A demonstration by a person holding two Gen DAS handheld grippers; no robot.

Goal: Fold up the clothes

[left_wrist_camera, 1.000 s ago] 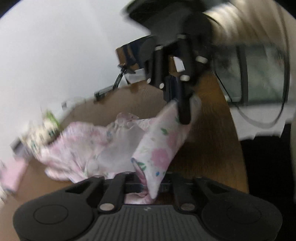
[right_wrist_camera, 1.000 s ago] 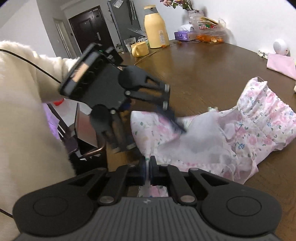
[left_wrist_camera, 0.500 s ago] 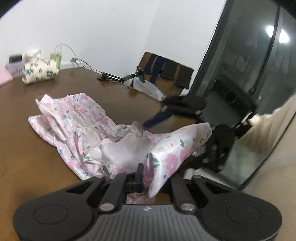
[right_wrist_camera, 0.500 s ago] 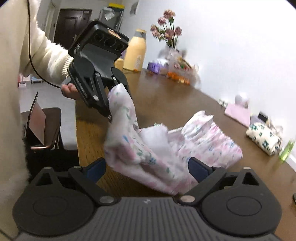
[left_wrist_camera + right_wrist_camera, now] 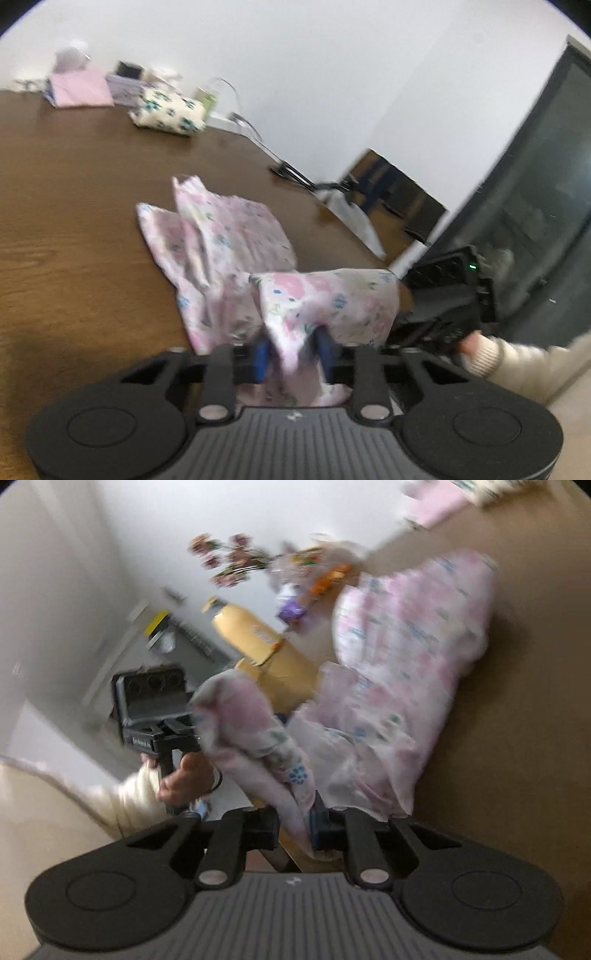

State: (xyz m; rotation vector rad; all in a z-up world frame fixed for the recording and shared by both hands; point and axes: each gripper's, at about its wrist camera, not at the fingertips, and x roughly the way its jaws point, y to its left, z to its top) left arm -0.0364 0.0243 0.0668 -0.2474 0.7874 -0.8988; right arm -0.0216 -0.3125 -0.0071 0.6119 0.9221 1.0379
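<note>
The pink floral garment (image 5: 229, 236) lies partly spread on the brown wooden table (image 5: 74, 192), its far part flat ahead of the left gripper (image 5: 291, 352), its near edge lifted and stretched between the two tools. That raised edge runs into the left gripper, whose jaws have just been opening a little; cloth sits bunched between the blue pads (image 5: 261, 356), but through the blur it is not clear whether they press on it. The right gripper (image 5: 293, 825) has just been closing, and its jaws now stand narrow with a twisted fold of the same garment between them, the pads apparently pinching it.

In the right wrist view the left tool appears ahead and to the left, gripped by a hand (image 5: 181, 779) in a cream sleeve (image 5: 125, 797). Beyond the cloth stand a yellow bottle (image 5: 258, 642) and a blurred bunch of flowers (image 5: 229, 561).

From the left gripper, far ahead and to the left, a floral pouch (image 5: 168, 114) and a folded pink cloth (image 5: 79, 88) lie by the white wall.
</note>
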